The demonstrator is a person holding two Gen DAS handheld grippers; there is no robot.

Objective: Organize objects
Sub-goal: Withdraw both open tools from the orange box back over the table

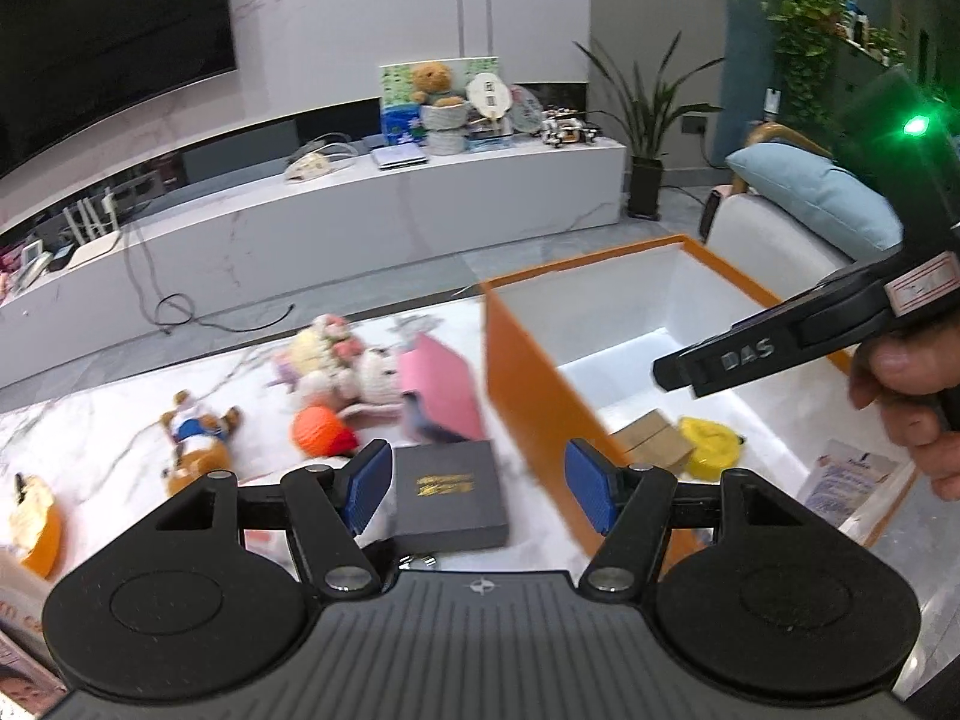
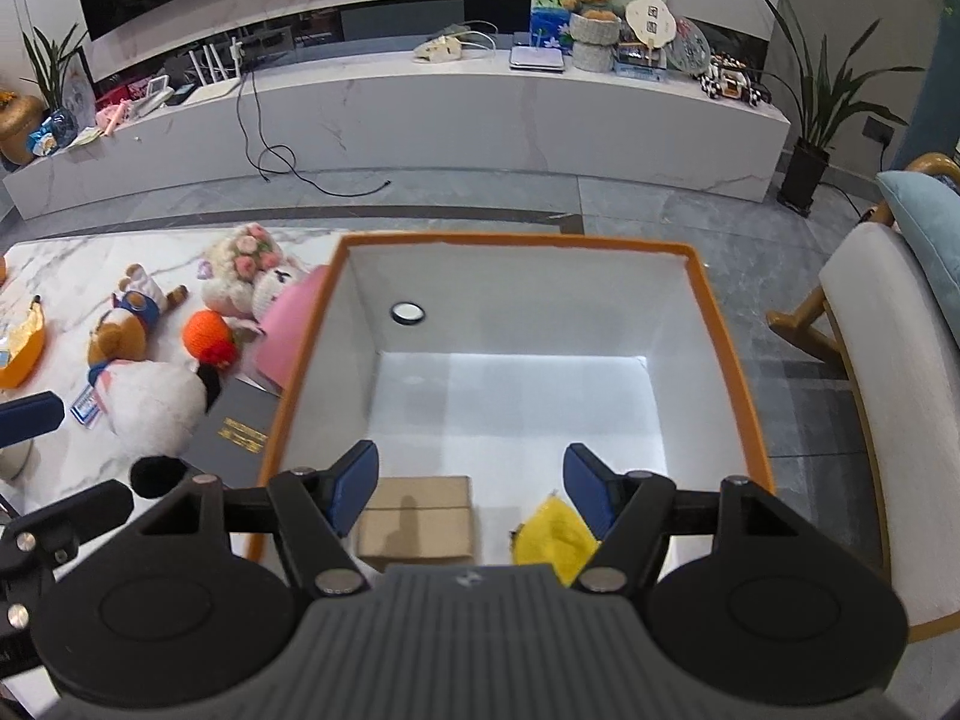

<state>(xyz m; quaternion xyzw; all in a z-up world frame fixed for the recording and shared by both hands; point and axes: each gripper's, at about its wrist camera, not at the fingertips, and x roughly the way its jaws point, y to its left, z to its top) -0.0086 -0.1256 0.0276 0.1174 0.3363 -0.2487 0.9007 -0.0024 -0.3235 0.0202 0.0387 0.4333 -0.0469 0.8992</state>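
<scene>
Toys and small boxes lie scattered on a white marble-patterned table [image 2: 72, 258], to the left of a large orange box [image 2: 726, 360] with a white inside that stands on the same table. Beyond the table runs a grey tiled floor, then a long white TV bench [image 2: 480, 114] against the wall under a dark screen [image 1: 102, 42]; a white armchair [image 2: 888, 372] with a light blue cushion [image 1: 822, 192] stands to the right of the box, and a potted plant [image 2: 822, 114] sits at the bench's right end.

On the table, from largest down: a white plush toy [image 2: 156, 402], a pink box [image 1: 441, 390] leaning against the orange box's left wall, a dark grey flat box [image 1: 453, 492] with gold lettering, a plush holding flowers [image 2: 246, 276], a brown plush in a blue vest [image 2: 129, 324] lying on its back, and an orange knitted ball [image 1: 321, 429].

Inside the orange box lie a small cardboard carton [image 2: 417, 519] and a yellow soft thing [image 2: 555, 534], near the front wall and apart from each other.

Left gripper [image 1: 480, 486] hangs over the table's near part, jaws spread and empty, the dark grey box showing between its blue pads. Right gripper [image 2: 471, 486] hangs above the orange box, jaws spread and empty, carton and yellow thing below it.
</scene>
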